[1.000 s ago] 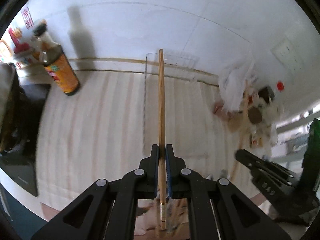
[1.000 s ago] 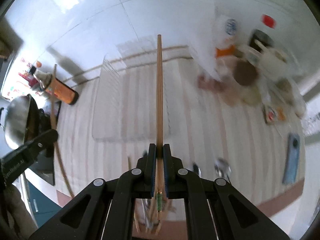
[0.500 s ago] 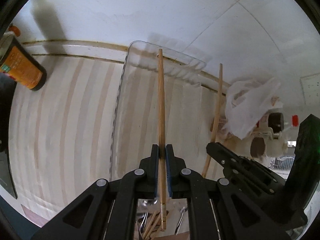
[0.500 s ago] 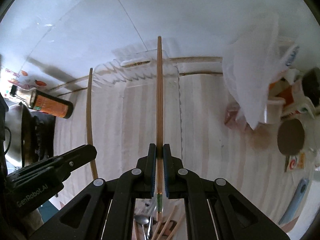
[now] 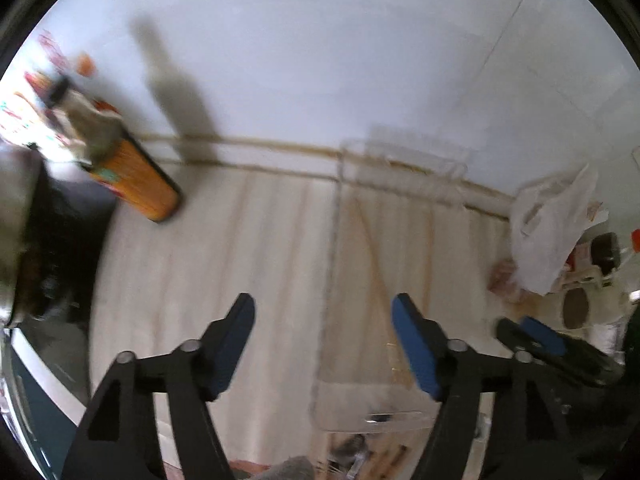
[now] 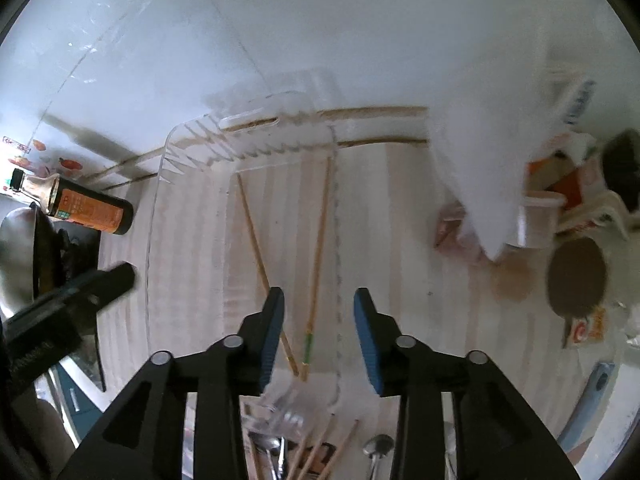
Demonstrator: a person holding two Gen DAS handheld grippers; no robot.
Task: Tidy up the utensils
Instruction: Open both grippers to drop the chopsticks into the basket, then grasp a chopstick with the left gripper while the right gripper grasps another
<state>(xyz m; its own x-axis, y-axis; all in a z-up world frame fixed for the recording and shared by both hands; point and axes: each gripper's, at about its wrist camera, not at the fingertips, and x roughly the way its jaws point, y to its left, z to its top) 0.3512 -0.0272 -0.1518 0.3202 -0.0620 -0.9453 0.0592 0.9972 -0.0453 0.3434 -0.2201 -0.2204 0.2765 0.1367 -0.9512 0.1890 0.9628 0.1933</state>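
A pale, striped wooden counter (image 6: 400, 240) is seen below a white tiled wall (image 6: 360, 20). On it a clear, ribbed plastic tray (image 6: 192, 148) is set, in whose right compartment two thin wooden chopsticks (image 6: 320, 232) are laid, converging toward the near end. The left gripper (image 5: 323, 344) and the right gripper (image 6: 319, 332) are both held wide apart, empty, above the tray. More utensils (image 6: 376, 446) are scattered at the near edge.

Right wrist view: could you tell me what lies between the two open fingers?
The near ends of two chopsticks, lying in the clear tray; the right gripper holds nothing.
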